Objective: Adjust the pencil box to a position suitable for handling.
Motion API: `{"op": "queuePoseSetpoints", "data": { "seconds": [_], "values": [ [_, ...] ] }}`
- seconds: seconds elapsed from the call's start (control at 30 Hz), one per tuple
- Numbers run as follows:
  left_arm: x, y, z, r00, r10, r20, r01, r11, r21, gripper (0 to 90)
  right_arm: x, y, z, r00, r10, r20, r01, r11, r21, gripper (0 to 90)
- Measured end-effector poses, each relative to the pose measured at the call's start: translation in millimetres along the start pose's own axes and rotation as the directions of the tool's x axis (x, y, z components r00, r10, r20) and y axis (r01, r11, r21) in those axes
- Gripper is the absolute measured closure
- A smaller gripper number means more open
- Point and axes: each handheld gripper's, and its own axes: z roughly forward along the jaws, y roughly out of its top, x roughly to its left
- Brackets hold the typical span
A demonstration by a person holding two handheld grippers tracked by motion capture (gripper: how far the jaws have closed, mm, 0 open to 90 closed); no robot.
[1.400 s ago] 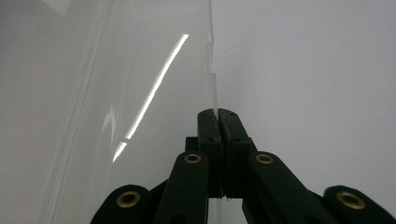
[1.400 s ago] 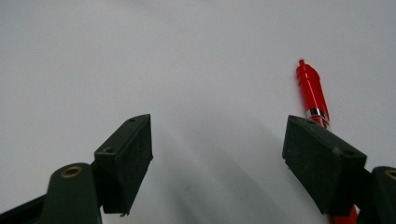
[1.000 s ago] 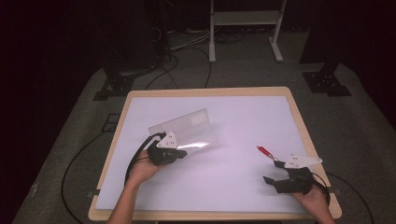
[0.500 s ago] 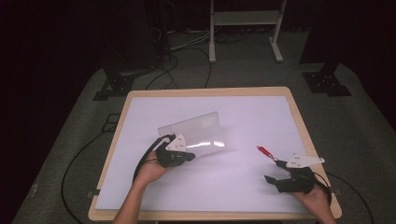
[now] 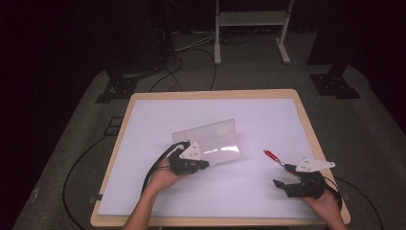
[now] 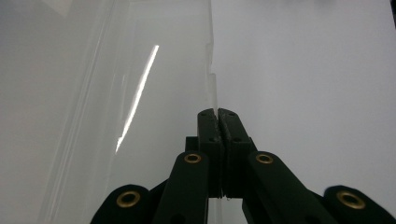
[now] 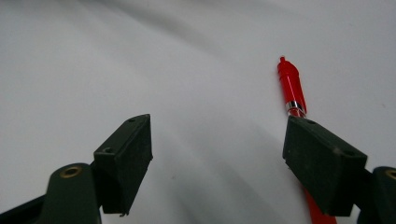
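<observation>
A clear plastic sleeve lies near the middle of the white table top, its far edge lifted. My left gripper is shut on the sleeve's near edge; in the left gripper view the thin clear sheet runs up from between the closed jaws of the left gripper. A red pen lies on the table at the right. My right gripper stands open just short of it; in the right gripper view the red pen passes behind the right fingertip of the right gripper.
The table has a light wooden rim. Beyond it on the grey floor are black cables, a black stand foot and a white frame's legs.
My left gripper has moved right and a little nearer with the plastic sleeve, which has shifted right across the table. The right gripper and the pen have stayed put.
</observation>
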Motion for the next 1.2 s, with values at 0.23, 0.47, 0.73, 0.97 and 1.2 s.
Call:
{"op": "queuePoseSetpoints", "data": {
  "seconds": [0.23,0.47,0.73,0.97,1.2],
  "values": [
    [-6.6,1.3,8.9,0.9996,0.011,0.026,-0.011,0.9999,0.002,89.2,-0.4,-0.2,0.3,1.0000,0.002,-0.001,-0.002,1.000,0.003,23.0],
    [-14.4,1.6,17.4,0.9984,0.020,0.054,-0.020,0.9998,0.005,89.2,-0.8,-0.1,0.2,1.0000,0.002,0.001,-0.002,1.000,0.005,23.0],
    [-18.8,-0.6,24.0,0.9966,0.026,0.078,-0.027,0.9996,0.012,89.2,-1.6,-0.3,0.3,1.0000,0.002,0.002,-0.002,1.000,0.007,23.0],
    [-21.2,-0.9,28.8,0.9936,0.033,0.108,-0.036,0.9991,0.025,89.3,-0.9,0.3,0.1,1.0000,-0.002,-0.001,0.002,1.000,0.004,23.0],
    [-22.1,-3.6,33.5,0.9910,0.035,0.129,-0.041,0.9985,0.038,89.2,-0.7,0.7,-0.9,1.0000,-0.007,0.002,0.007,1.000,0.003,23.0]
  ]
}}
